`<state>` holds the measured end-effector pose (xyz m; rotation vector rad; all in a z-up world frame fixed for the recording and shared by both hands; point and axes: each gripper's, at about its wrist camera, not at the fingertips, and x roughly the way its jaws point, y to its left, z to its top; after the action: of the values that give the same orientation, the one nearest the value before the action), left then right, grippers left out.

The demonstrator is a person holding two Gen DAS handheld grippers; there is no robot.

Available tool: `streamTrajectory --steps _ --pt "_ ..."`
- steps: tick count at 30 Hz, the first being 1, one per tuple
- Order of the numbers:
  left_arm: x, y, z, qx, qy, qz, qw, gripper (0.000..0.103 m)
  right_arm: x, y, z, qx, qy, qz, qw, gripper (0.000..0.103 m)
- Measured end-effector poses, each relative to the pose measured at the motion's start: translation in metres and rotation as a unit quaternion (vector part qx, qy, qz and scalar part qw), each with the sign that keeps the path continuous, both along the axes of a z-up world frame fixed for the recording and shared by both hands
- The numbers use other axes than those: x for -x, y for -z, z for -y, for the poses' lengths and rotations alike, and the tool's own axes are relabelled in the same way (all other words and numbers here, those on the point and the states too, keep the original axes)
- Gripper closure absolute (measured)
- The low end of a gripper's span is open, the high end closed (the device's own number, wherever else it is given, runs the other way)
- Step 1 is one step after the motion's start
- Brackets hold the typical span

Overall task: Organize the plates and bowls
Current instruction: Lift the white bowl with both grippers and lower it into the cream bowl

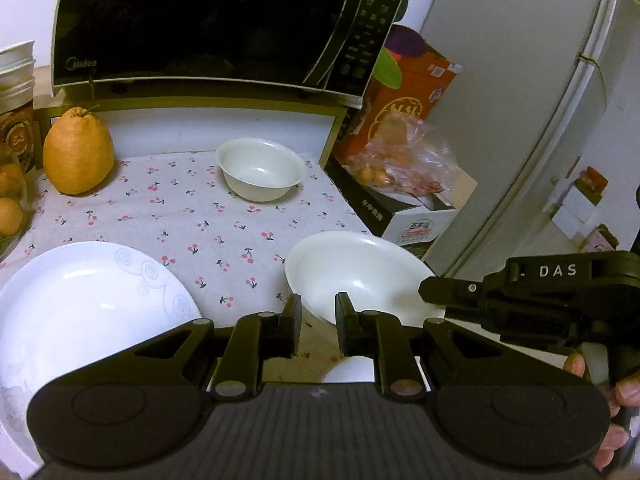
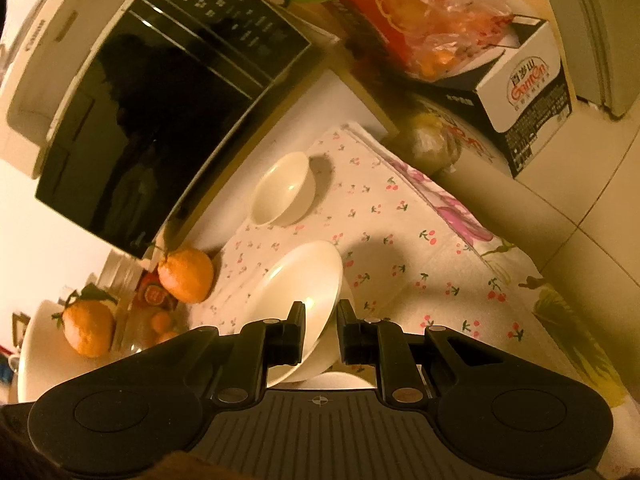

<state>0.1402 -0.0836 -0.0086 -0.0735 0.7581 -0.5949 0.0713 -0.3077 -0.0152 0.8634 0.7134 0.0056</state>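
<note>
Two white bowls show in the left wrist view: the far bowl (image 1: 261, 169) sits at frame center on the worktop (image 1: 168, 220), and the near bowl (image 1: 360, 276), tilted at lower right, is clamped at its rim by the right tool (image 1: 430, 290). The left tool (image 1: 318, 320) is clenched with nothing visibly between its jaws, beside the plate (image 1: 80, 308) at lower left.

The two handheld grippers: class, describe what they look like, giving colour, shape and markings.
Both are matte black plastic. The left gripper has two blocky fingers on hinged linkages with metal pivot pins, round caps and a ribbed base. The right gripper carries white letters "DAS" on its side.
</note>
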Motion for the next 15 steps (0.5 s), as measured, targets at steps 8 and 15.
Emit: streamTrajectory --steps 8,15 --pt "0.019 -0.011 -0.005 0.000 0.010 0.004 0.9999 0.087 0.020 -0.018 -0.003 0.012 -0.025 0.003 1.000 0.086" --pt "0.036 -0.013 -0.006 -0.014 0.026 0.004 0.9995 0.087 0.036 -0.022 -0.004 0.014 -0.036 -0.016 0.999 0.086"
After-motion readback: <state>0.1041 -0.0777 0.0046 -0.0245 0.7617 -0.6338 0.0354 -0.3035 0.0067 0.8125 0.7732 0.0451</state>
